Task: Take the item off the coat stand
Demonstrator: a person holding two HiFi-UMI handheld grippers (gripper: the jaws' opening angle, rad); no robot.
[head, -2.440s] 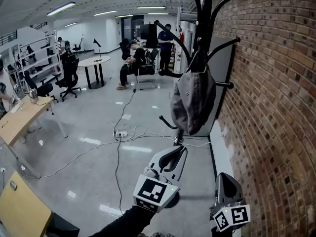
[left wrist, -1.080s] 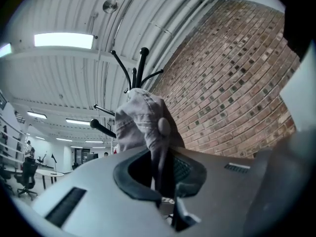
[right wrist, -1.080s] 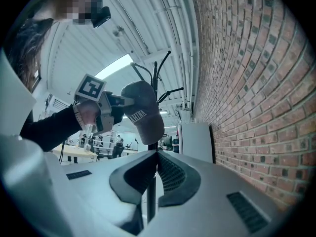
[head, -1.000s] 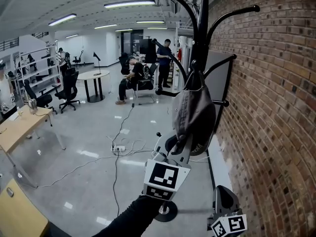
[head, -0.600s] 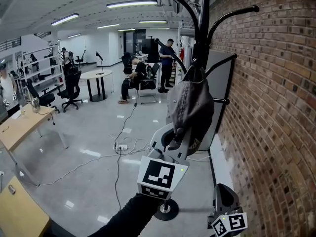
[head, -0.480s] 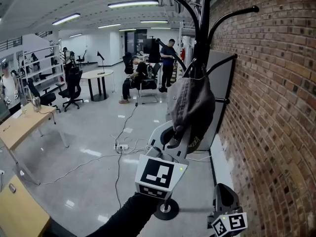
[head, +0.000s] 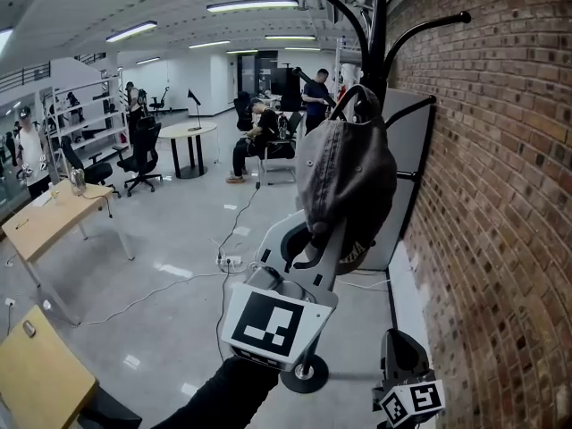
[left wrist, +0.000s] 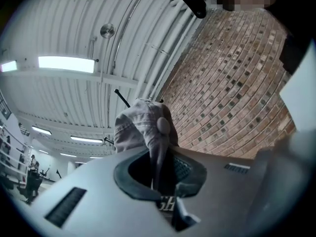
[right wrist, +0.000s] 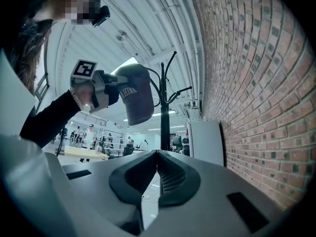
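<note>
A grey cap (head: 344, 172) hangs in front of the black coat stand (head: 376, 34), its top strap close to a hook arm; whether it still rests on the hook I cannot tell. My left gripper (head: 315, 250) is raised from below and shut on the cap's lower edge. In the left gripper view the cap (left wrist: 143, 125) rises out of the closed left gripper (left wrist: 160, 157). My right gripper (head: 399, 345) is low by the wall, shut and empty. The right gripper view looks past that gripper (right wrist: 157, 156) at the cap (right wrist: 136, 100) beside the stand (right wrist: 163, 117).
A brick wall (head: 500, 195) runs along the right. A white panel (head: 407, 177) stands behind the stand, whose round base (head: 305, 374) sits on the floor. Cables (head: 228, 262) trail over the floor. Desks (head: 54, 217), chairs and people are farther left and back.
The left gripper has risen and come nearer with the cap, and the cap has lifted and swung out from the stand. The right gripper has stayed low.
</note>
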